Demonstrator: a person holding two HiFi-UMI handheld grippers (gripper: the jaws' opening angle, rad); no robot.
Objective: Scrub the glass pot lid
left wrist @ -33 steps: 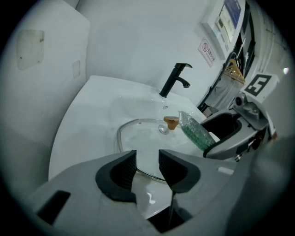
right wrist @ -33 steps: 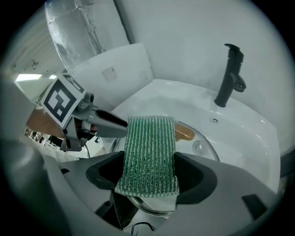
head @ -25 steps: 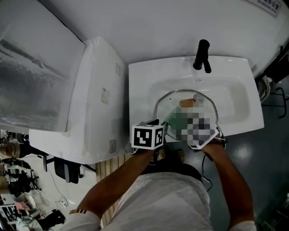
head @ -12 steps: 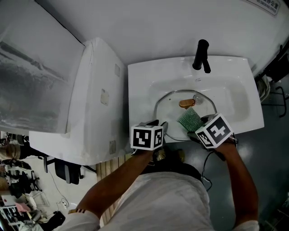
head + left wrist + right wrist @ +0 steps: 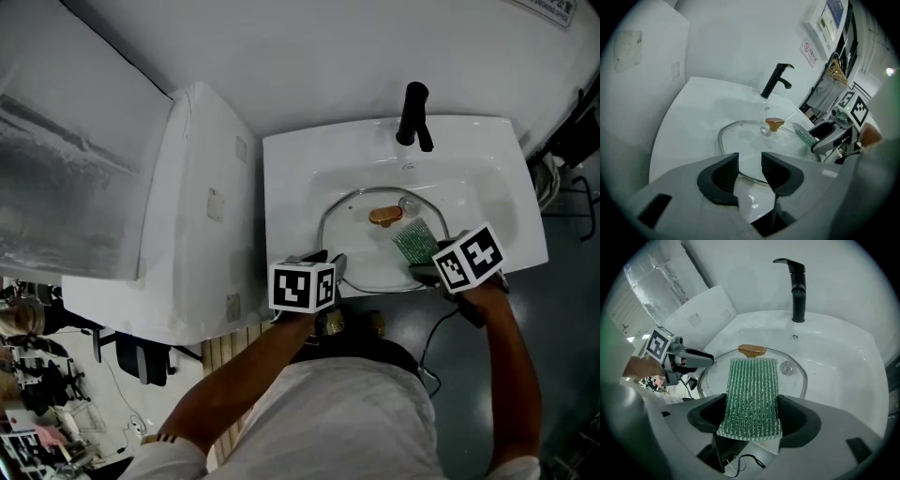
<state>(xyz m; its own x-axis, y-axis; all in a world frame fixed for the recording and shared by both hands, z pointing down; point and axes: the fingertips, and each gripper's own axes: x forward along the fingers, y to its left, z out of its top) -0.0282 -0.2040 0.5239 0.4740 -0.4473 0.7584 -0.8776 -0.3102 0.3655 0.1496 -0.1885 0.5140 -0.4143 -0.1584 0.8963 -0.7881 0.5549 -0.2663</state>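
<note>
1. Green ribbed scrub pad (image 5: 750, 390), clamped between the jaws of the right gripper (image 5: 751, 416), has swept across the round glass pot lid (image 5: 361, 251) from near-left of its tan knob (image 5: 385, 215) to near-right.
2. Lid lies in the white sink (image 5: 487, 202), knob up.
3. Near-left of the knob, the left gripper (image 5: 750, 169) waits, jaws apart, gripping nothing.
4. Judgement: scrubbing under way, coverage incomplete.

Head view: overhead, steeply down on sink (image 5: 300, 159). Gripper views: low, near, from 6 o'clock rim toward faucet (image 5: 412, 112). All share lid (image 5: 361, 251).
</note>
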